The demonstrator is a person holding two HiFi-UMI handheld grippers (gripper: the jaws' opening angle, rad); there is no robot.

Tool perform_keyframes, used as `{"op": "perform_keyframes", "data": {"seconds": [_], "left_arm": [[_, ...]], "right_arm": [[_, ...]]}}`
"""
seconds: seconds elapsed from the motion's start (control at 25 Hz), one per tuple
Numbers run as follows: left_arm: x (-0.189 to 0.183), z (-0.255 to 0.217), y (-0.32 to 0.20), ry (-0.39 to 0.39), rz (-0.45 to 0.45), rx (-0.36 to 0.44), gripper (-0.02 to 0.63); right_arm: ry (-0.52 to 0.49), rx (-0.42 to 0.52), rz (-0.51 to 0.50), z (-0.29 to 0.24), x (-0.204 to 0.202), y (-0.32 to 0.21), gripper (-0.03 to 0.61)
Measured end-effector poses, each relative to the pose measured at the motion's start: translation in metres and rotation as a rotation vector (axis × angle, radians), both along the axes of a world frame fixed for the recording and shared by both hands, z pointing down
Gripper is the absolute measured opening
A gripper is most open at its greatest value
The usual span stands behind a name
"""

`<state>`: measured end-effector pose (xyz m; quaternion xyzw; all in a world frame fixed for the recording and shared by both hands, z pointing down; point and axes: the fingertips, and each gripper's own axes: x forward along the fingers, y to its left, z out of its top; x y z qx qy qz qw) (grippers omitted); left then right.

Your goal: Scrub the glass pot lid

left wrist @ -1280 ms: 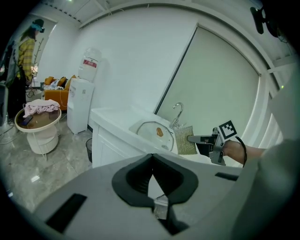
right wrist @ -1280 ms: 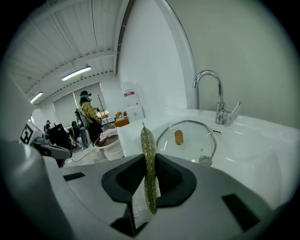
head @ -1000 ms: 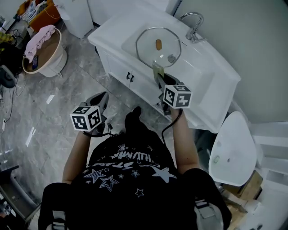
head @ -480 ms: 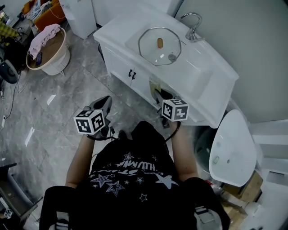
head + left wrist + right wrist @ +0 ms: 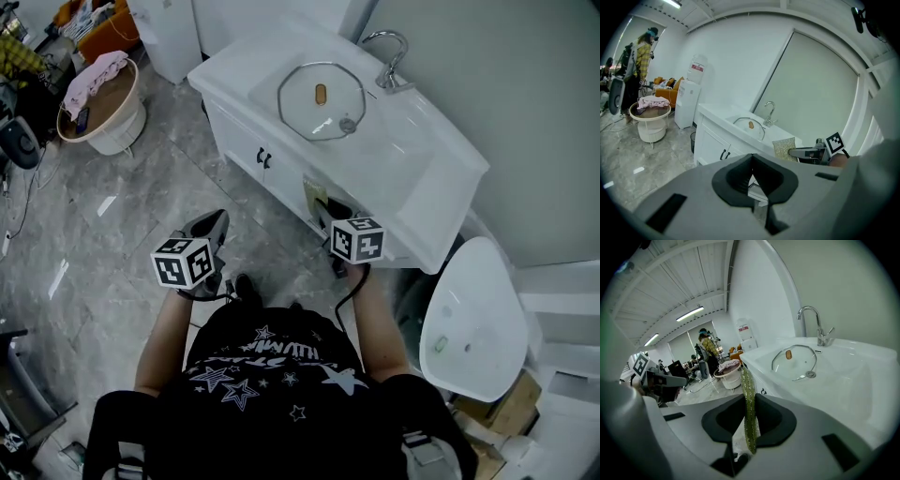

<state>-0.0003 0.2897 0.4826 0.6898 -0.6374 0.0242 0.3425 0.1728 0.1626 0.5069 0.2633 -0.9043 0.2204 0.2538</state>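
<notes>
Right gripper (image 5: 749,401) clamps a thin green-gold scouring pad (image 5: 748,380); left gripper (image 5: 751,158) jaws meet empty, well apart from the metal-rimmed glass pot lid (image 5: 309,111).

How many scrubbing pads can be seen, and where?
1. The scrubbing pad is clamped edge-on in the right tool, away from the glass lid in the sink. The left tool is shut, empty. Others may be hidden.

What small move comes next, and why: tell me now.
Probably carry the right gripper forward until its scouring pad meets the glass lid. The jaws are shut on the pad, yet the lid lies in the sink, well apart from it.
</notes>
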Motion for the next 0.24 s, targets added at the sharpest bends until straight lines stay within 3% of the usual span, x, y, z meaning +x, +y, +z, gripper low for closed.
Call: {"op": "perform_keyframes", "data": {"seconds": [0.24], "left_arm": [[0.026, 0.004, -0.003, -0.007, 0.007, -0.005, 0.008]], "right_arm": [[-0.010, -0.017, -0.012, 0.009, 0.017, 0.002, 0.064]]}}
